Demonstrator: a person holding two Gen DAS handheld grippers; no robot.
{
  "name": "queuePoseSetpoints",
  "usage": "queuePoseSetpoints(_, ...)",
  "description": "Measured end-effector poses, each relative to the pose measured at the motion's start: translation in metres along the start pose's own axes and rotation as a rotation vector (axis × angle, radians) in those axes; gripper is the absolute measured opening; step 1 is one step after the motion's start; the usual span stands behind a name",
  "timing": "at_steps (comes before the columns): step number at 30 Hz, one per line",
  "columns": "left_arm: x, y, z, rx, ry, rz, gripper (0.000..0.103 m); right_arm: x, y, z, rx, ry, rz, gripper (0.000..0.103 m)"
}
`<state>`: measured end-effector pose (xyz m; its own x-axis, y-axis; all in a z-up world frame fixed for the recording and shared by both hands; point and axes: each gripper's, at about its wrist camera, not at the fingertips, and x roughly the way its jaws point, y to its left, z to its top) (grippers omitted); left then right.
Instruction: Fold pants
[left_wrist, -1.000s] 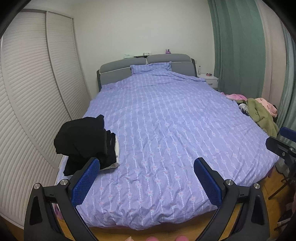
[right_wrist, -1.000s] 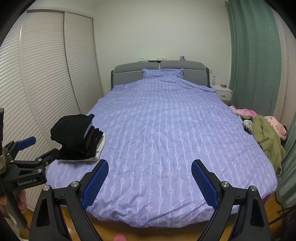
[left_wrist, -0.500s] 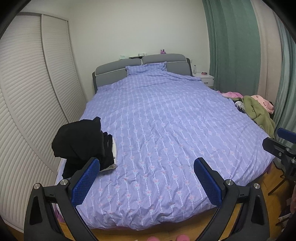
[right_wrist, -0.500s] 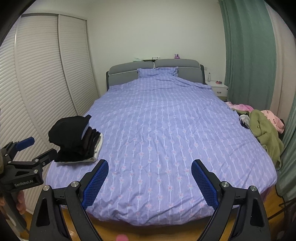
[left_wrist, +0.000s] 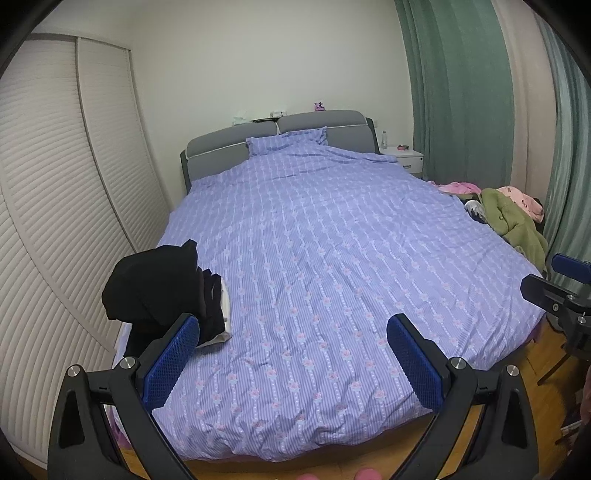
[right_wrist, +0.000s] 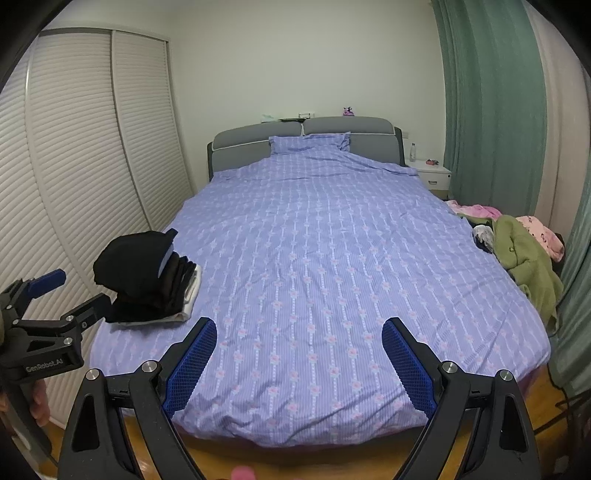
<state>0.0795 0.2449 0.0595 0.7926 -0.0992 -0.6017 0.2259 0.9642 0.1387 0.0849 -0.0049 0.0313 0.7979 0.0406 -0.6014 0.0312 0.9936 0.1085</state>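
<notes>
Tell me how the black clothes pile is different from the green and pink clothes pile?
The black clothes pile is stacked in folded layers at the bed's left edge; the green and pink clothes pile lies loose and rumpled at the right edge. One is dark, the other colourful. Both sit on the purple striped bedspread.

Soft matt cotton-like bedspread (right_wrist: 314, 258); slatted matt wardrobe doors (right_wrist: 92, 147); glossy wood floor (left_wrist: 546, 369); padded cloth headboard (right_wrist: 258, 138).

A bed (right_wrist: 317, 258) with a lilac flowered duvet and grey headboard (right_wrist: 306, 140). Louvred wardrobe doors (right_wrist: 85, 155) along its left edge; green curtains (right_wrist: 491, 110) and a white nightstand (right_wrist: 432, 177) by its right. Green and pink garments (right_wrist: 524, 251) lie at the right edge.
</notes>
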Motion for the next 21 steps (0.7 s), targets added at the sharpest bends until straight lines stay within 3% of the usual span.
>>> queuePoseSetpoints(21,0.004,-0.006,0.003,-0.015,0.008,-0.014,0.103,0.0,-0.014,0.001,0.006,0.007,-0.011,0.092)
